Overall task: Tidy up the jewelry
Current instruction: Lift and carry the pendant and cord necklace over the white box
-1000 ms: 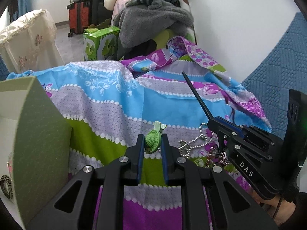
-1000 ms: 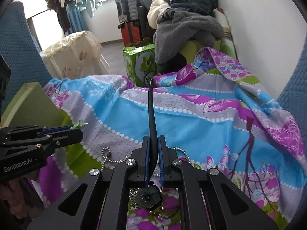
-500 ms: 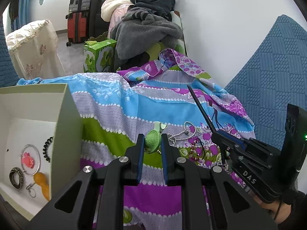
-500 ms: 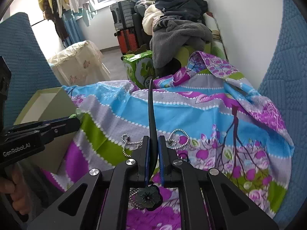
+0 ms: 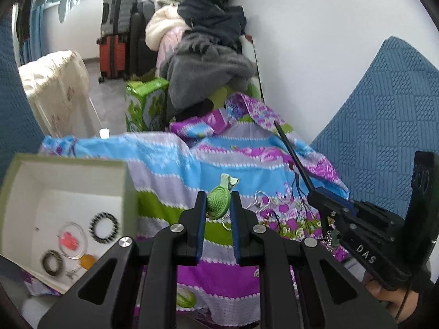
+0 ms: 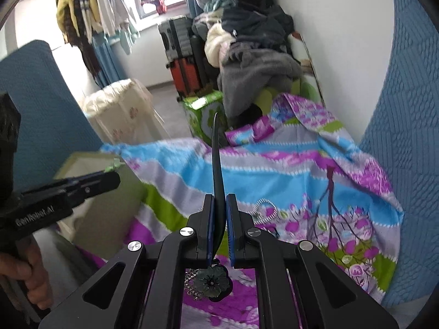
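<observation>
My left gripper (image 5: pixel 217 200) is shut on a green crocheted hair clip (image 5: pixel 218 201), held above the patterned bedsheet just right of the pale green box (image 5: pixel 129 181). The box holds black bead bracelets (image 5: pixel 104 226), a clear ring with a red piece (image 5: pixel 72 240) and an orange bit. My right gripper (image 6: pixel 219 203) is shut on a long black hair stick (image 6: pixel 216 164) with a dark flower end (image 6: pixel 211 281). The hair stick also shows in the left wrist view (image 5: pixel 293 156). A silver chain (image 5: pixel 259 201) lies on the sheet between the grippers.
The blue, purple and green bedsheet (image 5: pixel 247 164) covers the work surface. Blue quilted panels (image 5: pixel 384 115) stand at the right and left. A green carton (image 5: pixel 145 104), a clothes pile (image 5: pixel 203 63), suitcases (image 5: pixel 115 27) and a lace-covered stand (image 5: pixel 57 82) lie beyond.
Both grippers have risen and drawn back from the sheet with their items. The left gripper now looks down into the open box, whose contents have come into view.
</observation>
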`<state>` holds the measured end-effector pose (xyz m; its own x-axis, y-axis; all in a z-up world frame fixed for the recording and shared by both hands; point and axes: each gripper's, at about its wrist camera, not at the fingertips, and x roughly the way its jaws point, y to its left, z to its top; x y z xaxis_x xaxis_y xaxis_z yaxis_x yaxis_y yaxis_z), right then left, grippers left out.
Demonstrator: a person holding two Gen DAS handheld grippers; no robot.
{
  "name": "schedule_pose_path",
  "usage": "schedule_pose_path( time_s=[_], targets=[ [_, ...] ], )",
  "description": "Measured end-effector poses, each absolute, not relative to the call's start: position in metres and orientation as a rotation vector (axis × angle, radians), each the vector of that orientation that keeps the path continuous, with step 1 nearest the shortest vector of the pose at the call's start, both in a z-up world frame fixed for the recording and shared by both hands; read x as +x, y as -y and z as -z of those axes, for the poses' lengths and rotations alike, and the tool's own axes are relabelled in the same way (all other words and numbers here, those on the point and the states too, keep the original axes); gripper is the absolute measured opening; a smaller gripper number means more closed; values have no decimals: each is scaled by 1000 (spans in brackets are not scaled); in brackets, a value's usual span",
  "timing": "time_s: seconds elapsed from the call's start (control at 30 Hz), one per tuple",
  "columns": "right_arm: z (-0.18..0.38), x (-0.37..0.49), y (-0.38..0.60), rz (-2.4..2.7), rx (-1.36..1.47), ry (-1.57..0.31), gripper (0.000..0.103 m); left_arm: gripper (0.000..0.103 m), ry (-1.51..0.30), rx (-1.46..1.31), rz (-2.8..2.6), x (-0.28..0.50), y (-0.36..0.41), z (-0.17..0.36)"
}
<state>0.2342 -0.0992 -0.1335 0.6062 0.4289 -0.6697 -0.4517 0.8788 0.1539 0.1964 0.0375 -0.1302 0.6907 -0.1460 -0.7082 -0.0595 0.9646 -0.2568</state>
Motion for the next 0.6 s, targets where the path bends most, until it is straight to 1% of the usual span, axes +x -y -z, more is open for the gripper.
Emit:
schedule_pose_path(
  time_s=[0.3,0.6],
  targets=[
    [77,234,58,-589,-30,-673,6,17,-752,-247,-38,182,-77,90],
    [51,223,-12,-714,-74,-621,6,17,-726,-238,-141,162,-126,73]
  ],
)
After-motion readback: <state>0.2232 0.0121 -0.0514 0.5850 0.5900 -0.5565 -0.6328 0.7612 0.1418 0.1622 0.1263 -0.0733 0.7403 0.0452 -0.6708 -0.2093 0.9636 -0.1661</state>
